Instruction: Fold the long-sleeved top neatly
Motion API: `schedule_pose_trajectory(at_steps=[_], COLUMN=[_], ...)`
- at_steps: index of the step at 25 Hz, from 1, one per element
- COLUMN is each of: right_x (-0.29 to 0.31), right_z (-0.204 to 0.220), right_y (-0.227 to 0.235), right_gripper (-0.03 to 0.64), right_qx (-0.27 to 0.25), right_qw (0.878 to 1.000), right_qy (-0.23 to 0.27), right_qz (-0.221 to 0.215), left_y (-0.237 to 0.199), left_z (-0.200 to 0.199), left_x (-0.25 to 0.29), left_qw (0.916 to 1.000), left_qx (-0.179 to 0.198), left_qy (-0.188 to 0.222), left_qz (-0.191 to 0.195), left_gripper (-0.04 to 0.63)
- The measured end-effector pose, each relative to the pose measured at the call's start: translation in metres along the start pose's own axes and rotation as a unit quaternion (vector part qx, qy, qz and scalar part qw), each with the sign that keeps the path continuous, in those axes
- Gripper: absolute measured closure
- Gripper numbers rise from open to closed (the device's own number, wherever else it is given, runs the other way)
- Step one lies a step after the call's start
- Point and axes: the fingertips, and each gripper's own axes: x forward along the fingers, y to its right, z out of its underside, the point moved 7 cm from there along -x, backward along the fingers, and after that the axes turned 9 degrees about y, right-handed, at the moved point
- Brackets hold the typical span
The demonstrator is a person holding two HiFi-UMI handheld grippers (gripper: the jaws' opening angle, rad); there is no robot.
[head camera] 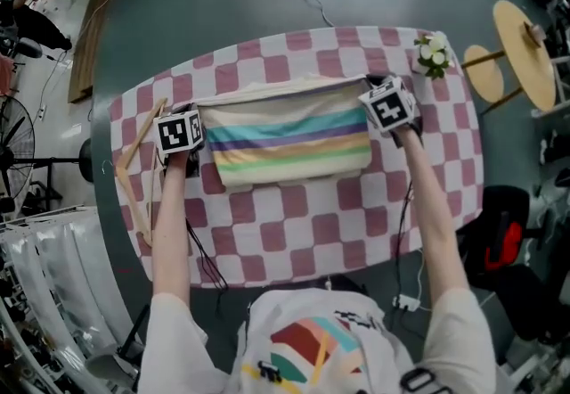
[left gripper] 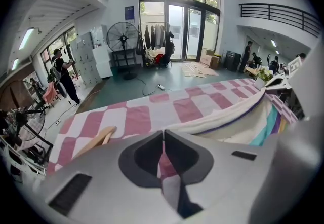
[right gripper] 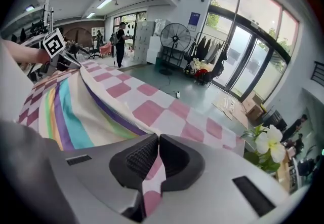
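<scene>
The long-sleeved top [head camera: 294, 143], cream with teal, purple, yellow and green stripes, lies as a folded band across the checkered table [head camera: 294, 232]. My left gripper [head camera: 189, 112] is at the top's left end, jaws shut, and the cream edge [left gripper: 238, 121] runs right into the tips of the left gripper [left gripper: 163, 132]. My right gripper [head camera: 376, 85] is at the right end, also shut. In the right gripper view, the striped cloth [right gripper: 76, 111] runs up to that gripper's closed tips [right gripper: 157, 137]. The far edge of the top hangs taut between the two grippers.
A wooden hanger [head camera: 138, 165] lies on the table's left side, close to my left gripper. White flowers [head camera: 434, 53] stand at the far right corner. Round wooden stools [head camera: 525, 53] are off to the right, and a standing fan [head camera: 18, 151] is on the floor at left.
</scene>
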Motion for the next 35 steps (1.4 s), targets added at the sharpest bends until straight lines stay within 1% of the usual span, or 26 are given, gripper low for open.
schedule_pose_trajectory(at_steps=[4, 6, 9, 10, 11, 12, 13, 14, 16, 18, 20, 22, 25, 27, 29, 30, 32, 33, 34, 35], right_x=[0.016, 0.02, 0.023, 0.022, 0.021, 0.019, 0.015, 0.011, -0.001, -0.016, -0.035, -0.055, -0.097, -0.13, -0.162, -0.176, -0.2, -0.21, -0.218, -0.224], right_z=[0.007, 0.009, 0.009, 0.009, 0.009, 0.008, 0.006, 0.004, -0.002, -0.01, -0.019, -0.023, -0.028, -0.026, -0.018, -0.012, 0.004, 0.013, 0.023, 0.034], right_y=[-0.001, -0.002, -0.004, -0.004, -0.004, -0.005, -0.006, -0.008, -0.011, -0.013, -0.016, -0.017, -0.033, -0.054, -0.073, -0.081, -0.098, -0.107, -0.117, -0.127], right_gripper=[0.6, 0.6, 0.591, 0.556, 0.467, 0.4, 0.39, 0.376, 0.362, 0.359, 0.359, 0.36, 0.36, 0.36, 0.365, 0.365, 0.365, 0.365, 0.365, 0.365], right_qx=[0.01, 0.014, 0.026, 0.037, 0.049, 0.06, 0.068, 0.073, 0.075, 0.082, 0.094, 0.106, 0.141, 0.166, 0.187, 0.197, 0.219, 0.235, 0.258, 0.293], right_qw=[1.0, 1.0, 0.998, 0.997, 0.996, 0.995, 0.994, 0.994, 0.992, 0.989, 0.985, 0.977, 0.96, 0.951, 0.937, 0.929, 0.918, 0.913, 0.906, 0.896], right_qy=[-0.02, -0.016, -0.005, 0.001, 0.01, 0.021, 0.033, 0.045, 0.068, 0.092, 0.123, 0.165, 0.225, 0.251, 0.288, 0.305, 0.324, 0.328, 0.33, 0.332], right_qz=[0.004, 0.021, 0.056, 0.067, 0.074, 0.076, 0.075, 0.074, 0.074, 0.076, 0.078, 0.087, 0.086, 0.075, 0.069, 0.07, 0.072, 0.07, 0.061, 0.042], left_y=[0.0, -0.001, -0.004, -0.004, -0.003, -0.002, 0.0, 0.001, 0.003, 0.007, 0.016, 0.028, 0.056, 0.081, 0.108, 0.12, 0.144, 0.155, 0.165, 0.175], left_z=[0.004, 0.006, 0.007, 0.007, 0.006, 0.005, 0.004, 0.003, -0.001, -0.008, -0.019, -0.03, -0.038, -0.034, -0.025, -0.018, 0.0, 0.01, 0.022, 0.033], left_x=[0.013, 0.018, 0.018, 0.017, 0.015, 0.013, 0.01, 0.006, -0.003, -0.014, -0.031, -0.055, -0.102, -0.139, -0.177, -0.195, -0.225, -0.237, -0.247, -0.255], left_qw=[0.9999, 0.9998, 0.9993, 0.9992, 0.999, 0.9987, 0.9982, 0.9976, 0.9961, 0.9946, 0.9916, 0.9859, 0.9737, 0.9623, 0.9486, 0.9416, 0.9299, 0.9262, 0.9245, 0.9243], left_qx=[-0.01, -0.02, -0.027, -0.028, -0.03, -0.035, -0.043, -0.051, -0.063, -0.067, -0.07, -0.075, -0.079, -0.081, -0.086, -0.09, -0.103, -0.108, -0.111, -0.112], left_qy=[0.003, 0.004, 0.013, 0.017, 0.022, 0.028, 0.036, 0.043, 0.059, 0.078, 0.109, 0.15, 0.214, 0.259, 0.304, 0.323, 0.351, 0.358, 0.361, 0.359], left_qz=[0.005, -0.001, -0.021, -0.024, -0.025, -0.023, -0.02, -0.017, -0.015, -0.013, -0.007, -0.002, 0.007, 0.018, 0.026, 0.029, 0.038, 0.046, 0.055, 0.063], left_gripper=[0.577, 0.578, 0.573, 0.557, 0.526, 0.483, 0.439, 0.413, 0.405, 0.4, 0.4, 0.4, 0.402, 0.41, 0.432, 0.433, 0.433, 0.433, 0.43, 0.43])
